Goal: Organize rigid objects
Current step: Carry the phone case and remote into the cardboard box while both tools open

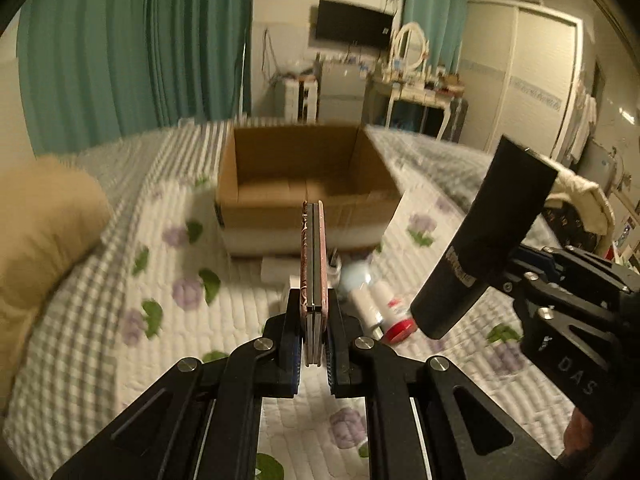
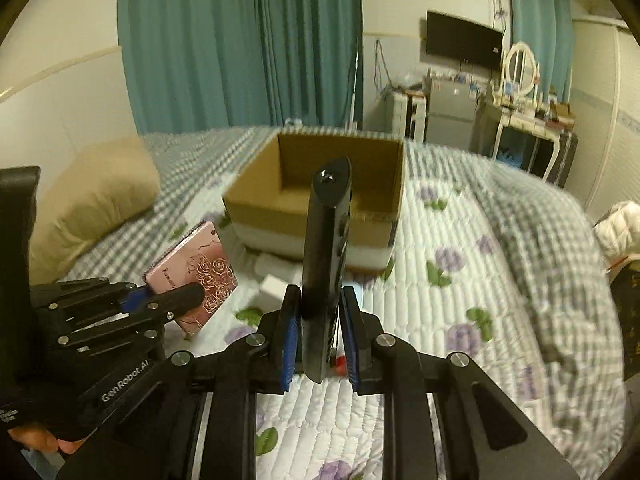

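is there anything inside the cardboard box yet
No, the cardboard box shows only its bare brown floor, while the pink case and the black device are held in the grippers short of it.

Cardboard box [image 1: 308, 184]: edges smeared by motion blur in both views; its floor is partly hidden by the near wall. Small white items [image 1: 374, 304] on the quilt, near the box: labels unreadable, partly hidden behind the pink case [image 1: 313, 256]. Red-capped bottle [image 1: 394, 320]: far end covered by the black device [image 1: 484, 240]. Dresser clutter [image 2: 532, 108], far right: too small to identify.
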`<act>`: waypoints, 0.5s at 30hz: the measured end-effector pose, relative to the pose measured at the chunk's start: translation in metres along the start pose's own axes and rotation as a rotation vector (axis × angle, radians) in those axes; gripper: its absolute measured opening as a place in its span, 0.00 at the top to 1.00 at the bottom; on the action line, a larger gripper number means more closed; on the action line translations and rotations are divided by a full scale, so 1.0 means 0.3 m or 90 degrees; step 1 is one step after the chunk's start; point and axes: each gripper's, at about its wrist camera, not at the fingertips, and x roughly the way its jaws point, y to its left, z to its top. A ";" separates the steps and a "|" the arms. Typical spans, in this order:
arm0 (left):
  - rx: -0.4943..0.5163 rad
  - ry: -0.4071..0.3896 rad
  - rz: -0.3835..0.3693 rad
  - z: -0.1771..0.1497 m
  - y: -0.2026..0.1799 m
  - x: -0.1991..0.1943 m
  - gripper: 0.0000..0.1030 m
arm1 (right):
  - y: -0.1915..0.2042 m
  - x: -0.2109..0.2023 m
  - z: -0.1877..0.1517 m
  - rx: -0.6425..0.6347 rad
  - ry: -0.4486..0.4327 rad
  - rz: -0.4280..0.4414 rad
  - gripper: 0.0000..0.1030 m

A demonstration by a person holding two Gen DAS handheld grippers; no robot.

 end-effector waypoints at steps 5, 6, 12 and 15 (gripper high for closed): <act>0.010 -0.049 -0.001 0.080 -0.006 -0.126 0.91 | 0.017 -0.109 0.079 -0.013 -0.036 -0.001 0.82; 0.009 -0.055 0.002 0.094 -0.005 -0.136 0.91 | 0.016 -0.118 0.095 -0.015 -0.039 -0.001 0.82; -0.005 -0.077 0.030 0.195 0.016 -0.125 0.91 | 0.003 -0.148 0.232 -0.038 -0.067 -0.002 0.82; -0.012 -0.085 0.035 0.254 0.030 -0.072 0.91 | -0.005 -0.115 0.318 -0.047 -0.083 0.002 0.82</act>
